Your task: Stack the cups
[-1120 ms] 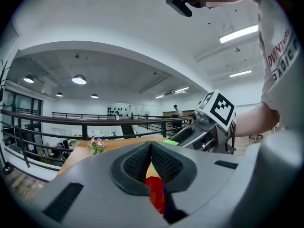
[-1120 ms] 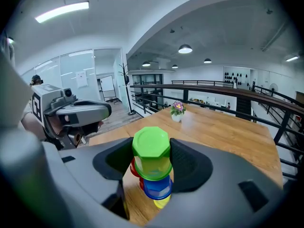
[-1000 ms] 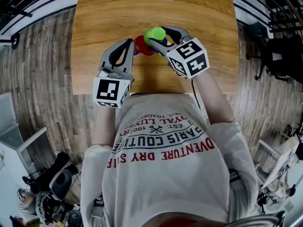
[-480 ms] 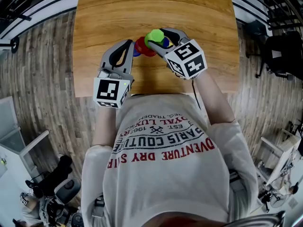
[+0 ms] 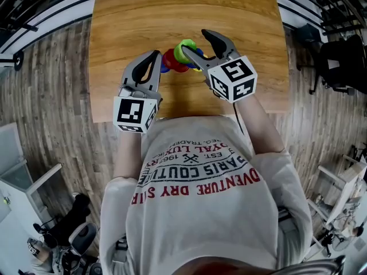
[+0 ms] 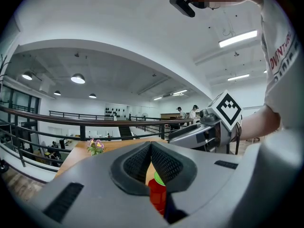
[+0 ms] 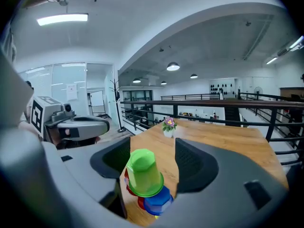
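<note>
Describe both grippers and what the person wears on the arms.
Both the left gripper and right gripper are grey, with two tapering jaws lined with black ribbed pads. Each carries a white cube bearing black square markers. The person wears a pale short-sleeved T-shirt with red and dark lettering.

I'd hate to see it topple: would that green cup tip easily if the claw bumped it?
Probably. The green cup sits upside down, seemingly tilted, atop the stack, so a nudge could tip it. It looks like smooth plastic: likely light, stiff, maybe slippery. The right claw is opening around it, so little seems to steady it.
</note>
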### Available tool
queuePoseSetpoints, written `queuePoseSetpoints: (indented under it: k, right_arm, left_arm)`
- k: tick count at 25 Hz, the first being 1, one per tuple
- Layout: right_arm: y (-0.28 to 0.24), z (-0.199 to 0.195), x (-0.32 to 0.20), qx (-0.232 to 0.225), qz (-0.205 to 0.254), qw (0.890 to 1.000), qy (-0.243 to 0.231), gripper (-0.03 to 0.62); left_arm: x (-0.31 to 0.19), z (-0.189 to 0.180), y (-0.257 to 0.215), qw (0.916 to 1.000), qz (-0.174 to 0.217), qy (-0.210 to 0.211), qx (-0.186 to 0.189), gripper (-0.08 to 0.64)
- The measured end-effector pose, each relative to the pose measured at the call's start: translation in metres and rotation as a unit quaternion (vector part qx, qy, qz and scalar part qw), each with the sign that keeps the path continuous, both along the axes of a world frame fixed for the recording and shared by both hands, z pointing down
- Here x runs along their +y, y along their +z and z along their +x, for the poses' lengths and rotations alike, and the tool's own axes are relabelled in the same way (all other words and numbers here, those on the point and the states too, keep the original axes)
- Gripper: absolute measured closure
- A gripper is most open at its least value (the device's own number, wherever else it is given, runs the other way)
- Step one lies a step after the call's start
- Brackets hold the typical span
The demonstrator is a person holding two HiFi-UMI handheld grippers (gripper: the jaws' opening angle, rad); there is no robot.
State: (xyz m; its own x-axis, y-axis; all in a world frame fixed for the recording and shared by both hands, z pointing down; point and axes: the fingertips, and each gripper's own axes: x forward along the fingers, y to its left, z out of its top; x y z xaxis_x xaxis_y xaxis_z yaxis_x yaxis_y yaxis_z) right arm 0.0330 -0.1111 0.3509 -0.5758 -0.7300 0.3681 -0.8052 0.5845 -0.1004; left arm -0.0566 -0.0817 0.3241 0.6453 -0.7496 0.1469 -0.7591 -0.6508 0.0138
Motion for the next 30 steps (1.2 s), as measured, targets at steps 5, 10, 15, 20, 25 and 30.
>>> queuePoseSetpoints:
  k: [5,10,15,20,25,30]
  right_arm:
    - [-0.035,0.022,0.007,-0.062,0.06,0.996,0.035,0.317]
    - [-0.041,0.046,0.01,-0.041,0.092,0.992,0.083,0.435]
    - [-0.044,0.072,0.014,-0.025,0.111,0.986,0.123,0.537]
    - [-0.046,0.08,0.019,-0.04,0.125,0.985,0.115,0.561]
    - [-0.045,0.087,0.022,-0.013,0.138,0.983,0.124,0.565]
    - [-0.045,0.09,0.021,0.0,0.139,0.982,0.127,0.565]
  left_arm:
    - [-0.007,0.001,-0.015,0.9998,0.018,0.005,0.005,0.543]
    - [-0.017,-0.007,-0.03,0.9994,0.025,-0.006,0.021,0.544]
    - [-0.018,0.003,-0.037,0.9994,0.032,0.008,0.013,0.543]
    - [-0.021,0.008,-0.04,0.9993,0.035,0.014,0.004,0.544]
    - [-0.019,0.012,-0.041,0.9993,0.034,0.013,0.003,0.543]
    - [-0.018,0.018,-0.039,0.9993,0.034,0.018,0.0,0.543]
